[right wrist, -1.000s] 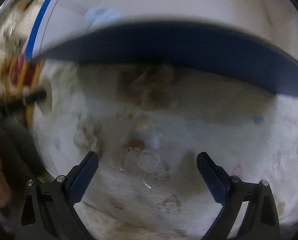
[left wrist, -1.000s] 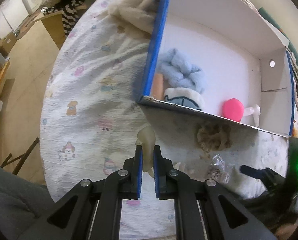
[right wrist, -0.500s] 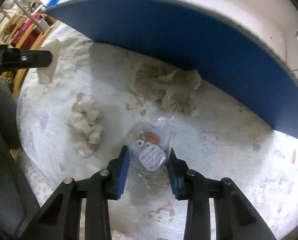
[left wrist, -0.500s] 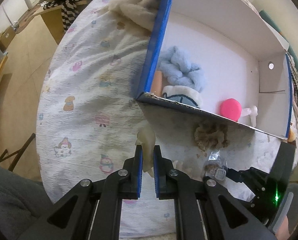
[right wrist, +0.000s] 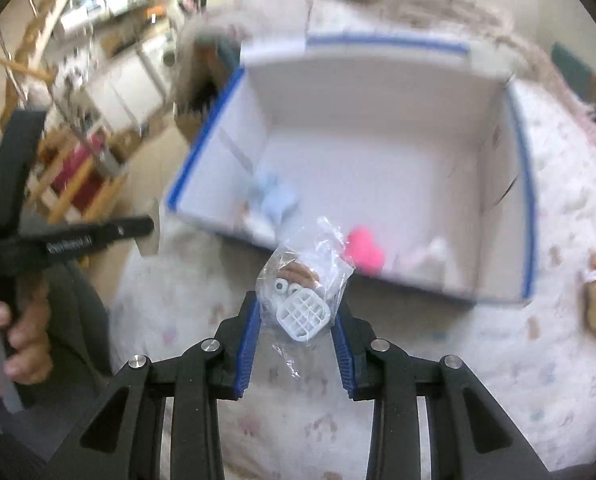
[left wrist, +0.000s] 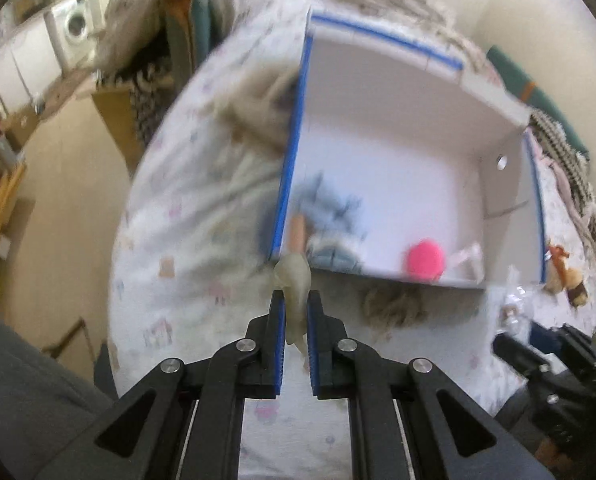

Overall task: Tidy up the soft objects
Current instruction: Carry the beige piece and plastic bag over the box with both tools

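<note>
Soft things are going into the white box (right wrist: 377, 168) with blue-taped edges, which sits on the printed bed sheet (right wrist: 437, 360), and both hands are carrying one.

The right gripper (right wrist: 296, 320) has its fingers clamped on a clear plastic bag (right wrist: 309, 276) holding a small white lattice toy and some brownish bits. The bag is squeezed between the blue pads and its crumpled top stands up past the fingertips, toward the box. From this camera the bag hangs just in front of the near wall of the box, clear of the sheet, with the open inside of the box straight ahead and below.

The left gripper (left wrist: 296, 312) is nearly shut on a pale, rubbery, elongated piece (left wrist: 294, 280). Its long axis runs along the fingers and its rounded end pokes out beyond the tips, pointing at the near left corner of the box.

Inside the box, against the near wall, lie a light blue plush thing (right wrist: 276, 196), a pink round thing (right wrist: 363, 248) and a whitish item beside it. Outside the near wall a tan fluffy clump (left wrist: 393, 304) lies on the sheet.

The box lies forward of both sets of fingers. Judging by the views, the right hand looks nearer to clearing the wall, so its bag probably drops first, toward the bare middle of the floor of the box.
</note>
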